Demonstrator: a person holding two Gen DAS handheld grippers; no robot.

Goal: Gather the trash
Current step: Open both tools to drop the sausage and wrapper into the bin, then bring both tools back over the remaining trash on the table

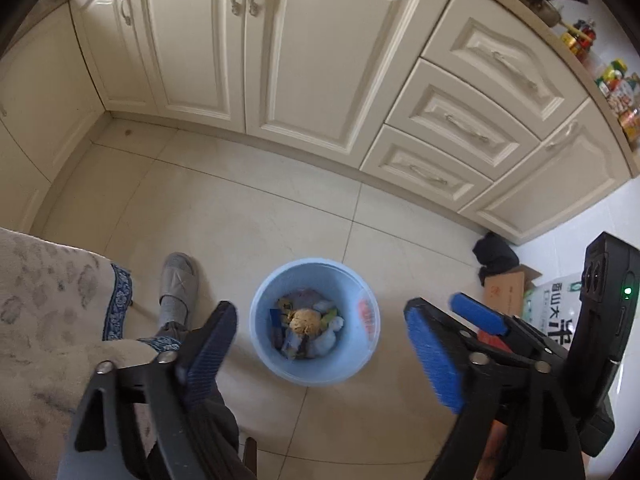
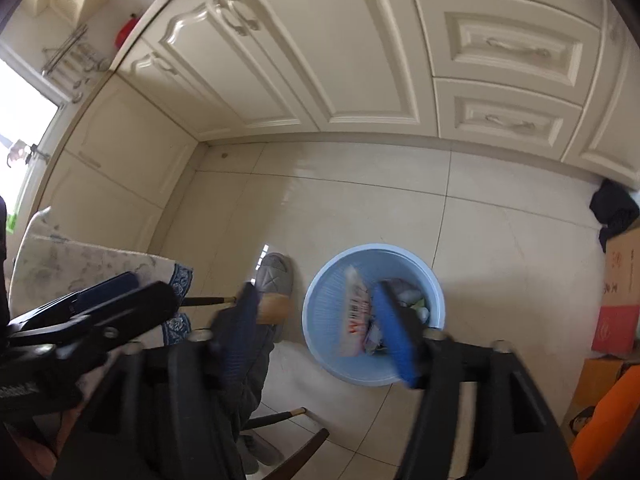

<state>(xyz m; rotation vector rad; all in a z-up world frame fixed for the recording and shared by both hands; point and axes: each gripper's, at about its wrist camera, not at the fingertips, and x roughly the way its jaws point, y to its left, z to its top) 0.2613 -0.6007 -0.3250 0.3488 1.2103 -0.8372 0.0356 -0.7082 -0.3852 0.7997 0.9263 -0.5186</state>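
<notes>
A patterned cloth [image 1: 48, 304] covers the bench corner at the left, with a grey slipper [image 1: 176, 280] on the floor tiles beside it. The left tool [image 1: 320, 344] hangs open and empty above the blue bin [image 1: 264, 344], which stands on the floor before the cream cabinets [image 1: 304, 60] and holds trash [image 1: 308, 324]. The right tool [image 2: 320, 336] is open too, nothing between its pads; a wrapper [image 2: 354, 312] lies inside the bin. A cardboard box [image 1: 504, 288] sits far right.

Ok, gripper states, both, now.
Left gripper: open, holding nothing, above the blue bin.
Right gripper: open, holding nothing.
</notes>
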